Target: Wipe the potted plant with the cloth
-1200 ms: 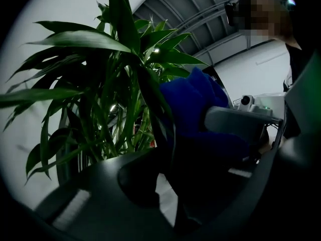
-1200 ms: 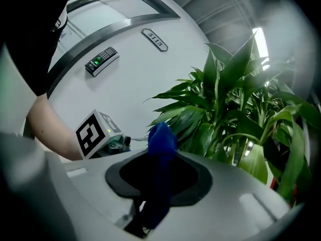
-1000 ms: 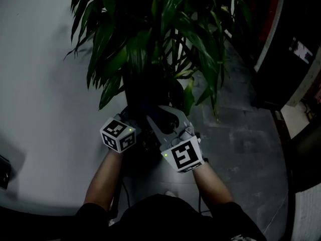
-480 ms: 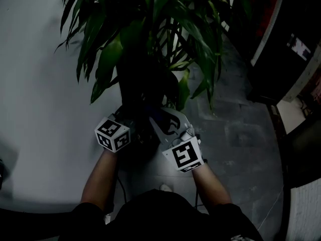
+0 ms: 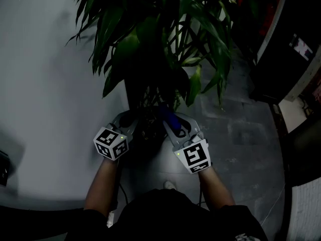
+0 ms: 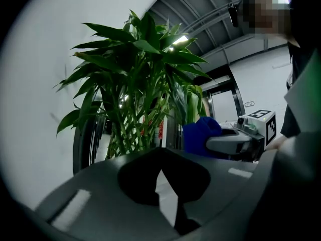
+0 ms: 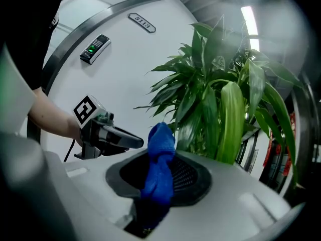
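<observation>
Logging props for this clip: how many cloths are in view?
1: a blue cloth pinched in the right tool, close to the potted plant. The left tool holds none. More could be hidden behind foliage.

Card reader (image 7: 95, 48) on white wall (image 7: 131, 70)

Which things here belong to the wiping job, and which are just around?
Job:
plant
cloth
right gripper, shut on the cloth
left gripper, shut, empty

Just around:
keypad on the wall
number plate
</observation>
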The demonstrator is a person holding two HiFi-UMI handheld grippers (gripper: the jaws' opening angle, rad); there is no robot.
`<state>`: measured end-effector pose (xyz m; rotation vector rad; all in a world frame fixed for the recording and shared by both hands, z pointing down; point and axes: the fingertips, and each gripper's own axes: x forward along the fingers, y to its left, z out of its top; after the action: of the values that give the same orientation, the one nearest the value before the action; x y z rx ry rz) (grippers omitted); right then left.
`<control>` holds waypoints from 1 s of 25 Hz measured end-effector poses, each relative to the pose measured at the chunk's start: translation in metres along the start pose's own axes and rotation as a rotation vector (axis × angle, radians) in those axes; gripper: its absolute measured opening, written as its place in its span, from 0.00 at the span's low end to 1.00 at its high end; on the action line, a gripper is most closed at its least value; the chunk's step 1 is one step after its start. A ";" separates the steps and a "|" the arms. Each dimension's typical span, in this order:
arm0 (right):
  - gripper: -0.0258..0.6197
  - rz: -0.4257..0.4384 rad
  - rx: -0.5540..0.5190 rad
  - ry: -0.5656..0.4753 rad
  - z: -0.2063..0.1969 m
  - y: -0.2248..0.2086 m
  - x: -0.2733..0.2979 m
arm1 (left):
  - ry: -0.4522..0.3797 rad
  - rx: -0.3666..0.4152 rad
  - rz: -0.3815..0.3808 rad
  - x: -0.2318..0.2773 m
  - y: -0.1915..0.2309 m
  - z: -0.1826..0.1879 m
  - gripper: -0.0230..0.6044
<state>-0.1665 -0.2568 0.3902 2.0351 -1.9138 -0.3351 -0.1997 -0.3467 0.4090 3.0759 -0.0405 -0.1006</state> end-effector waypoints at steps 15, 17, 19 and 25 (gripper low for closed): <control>0.20 -0.118 0.106 0.019 -0.008 0.030 -0.054 | -0.021 0.000 -0.084 -0.046 -0.046 -0.025 0.05; 0.20 -0.116 0.108 -0.003 -0.005 0.027 -0.064 | -0.030 0.017 -0.055 -0.050 -0.051 -0.017 0.05; 0.20 -0.112 0.113 -0.021 -0.002 0.023 -0.077 | -0.036 0.027 -0.018 -0.054 -0.058 -0.010 0.05; 0.20 -0.123 0.156 -0.058 -0.009 -0.010 -0.135 | -0.062 0.036 0.068 -0.051 -0.104 -0.001 0.05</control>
<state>-0.1641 -0.1211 0.3875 2.2732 -1.9068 -0.2845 -0.2482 -0.2418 0.4071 3.1023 -0.1508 -0.1946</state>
